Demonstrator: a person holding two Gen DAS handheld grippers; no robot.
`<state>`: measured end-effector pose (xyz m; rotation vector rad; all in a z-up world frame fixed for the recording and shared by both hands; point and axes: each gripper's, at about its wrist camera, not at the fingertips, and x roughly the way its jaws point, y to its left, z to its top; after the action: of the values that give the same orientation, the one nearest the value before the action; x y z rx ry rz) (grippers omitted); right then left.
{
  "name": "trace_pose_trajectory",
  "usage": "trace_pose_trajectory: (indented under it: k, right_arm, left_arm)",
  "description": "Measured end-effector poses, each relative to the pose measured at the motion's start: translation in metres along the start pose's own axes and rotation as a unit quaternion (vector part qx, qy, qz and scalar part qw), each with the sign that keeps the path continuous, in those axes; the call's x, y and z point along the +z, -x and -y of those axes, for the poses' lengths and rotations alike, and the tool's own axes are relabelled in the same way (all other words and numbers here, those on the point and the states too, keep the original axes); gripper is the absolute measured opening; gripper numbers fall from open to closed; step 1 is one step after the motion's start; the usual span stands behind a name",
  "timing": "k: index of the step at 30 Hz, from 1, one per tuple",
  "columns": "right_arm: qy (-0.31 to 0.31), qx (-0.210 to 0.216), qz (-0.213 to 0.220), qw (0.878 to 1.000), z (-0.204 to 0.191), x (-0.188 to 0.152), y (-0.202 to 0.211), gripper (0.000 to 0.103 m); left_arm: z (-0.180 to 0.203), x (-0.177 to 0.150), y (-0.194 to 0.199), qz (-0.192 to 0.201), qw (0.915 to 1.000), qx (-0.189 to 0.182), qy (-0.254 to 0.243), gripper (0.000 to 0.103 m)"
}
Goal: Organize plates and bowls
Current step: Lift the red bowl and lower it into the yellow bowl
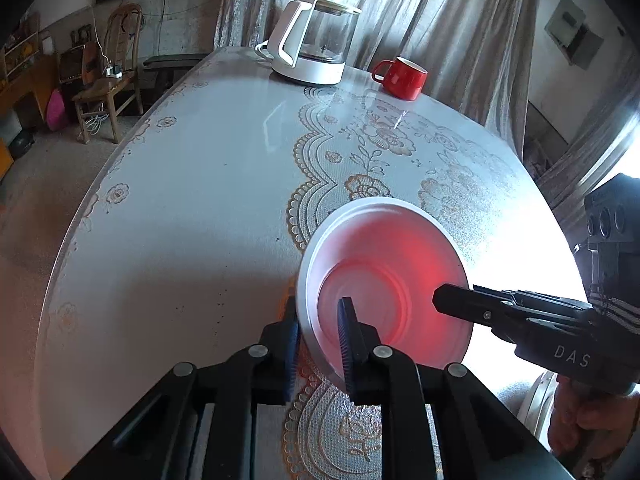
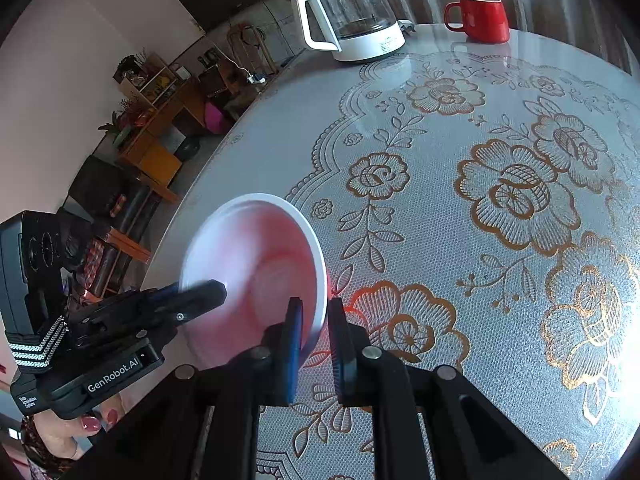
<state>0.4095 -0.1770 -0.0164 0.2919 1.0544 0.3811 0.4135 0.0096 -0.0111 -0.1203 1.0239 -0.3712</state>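
bowl: a white bowl [image 1: 384, 280] with a pink-red glow inside, held tilted above the table [image 1: 180, 200]; lower centre-right of the left wrist view, lower centre-left of the right wrist view. whether its underside touches the cloth i cannot tell.

left tongs: the left gripper [image 1: 320, 344] is clenched on the bowl's near rim, one blue pad outside the wall, one inside, at the bottom centre of its own view.

right tongs: the right gripper [image 2: 314, 344] is clenched on the opposite rim, wall pinched between its pads; in the left wrist view it enters from the right edge.

risk, slip: both grips take only a thin bite of a smooth, sloped rim. if one hand pulls or twists against the other, the rim will likely slide out of a pad and the bowl drop onto the table.

risk, strain: two rigid grips on one light bowl may flex or crack it if the hands drift apart.

risk, surroundings: the kettle [image 1: 312, 40] and red mug [image 1: 400, 76] stand well apart at the far edge, upper centre, so a knock seems unlikely.

hand pose: both grippers point steeply downward and towards each other from opposite sides of the bowl. a hand with painted nails [image 2: 76, 428] holds the left gripper's handle at the lower left of the right wrist view.

next step, judged: one side probably has to let go before the bowl can be carried anywhere.
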Motion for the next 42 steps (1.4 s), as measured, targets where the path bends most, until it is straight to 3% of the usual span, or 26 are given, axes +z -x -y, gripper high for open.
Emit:
trace_pose_trajectory:
  k: [16,31,42]
  right_arm:
    - [0.03,0.02,0.027,0.999,-0.036,-0.026,0.045,0.012]
    - [0.04,0.044,0.053,0.997,-0.065,-0.08,0.099,0.012]
    - [0.027,0.055,0.059,0.996,-0.069,-0.117,0.125,0.012]
  left_arm:
    - [0.002,-0.039,0.069,0.034,0.9993,-0.015,0.008,0.018]
    - [0.02,-0.091,0.132,0.072,0.9971,-0.024,0.002,0.018]
    - [0.033,-0.128,0.155,0.076,0.9961,-0.044,0.006,0.018]
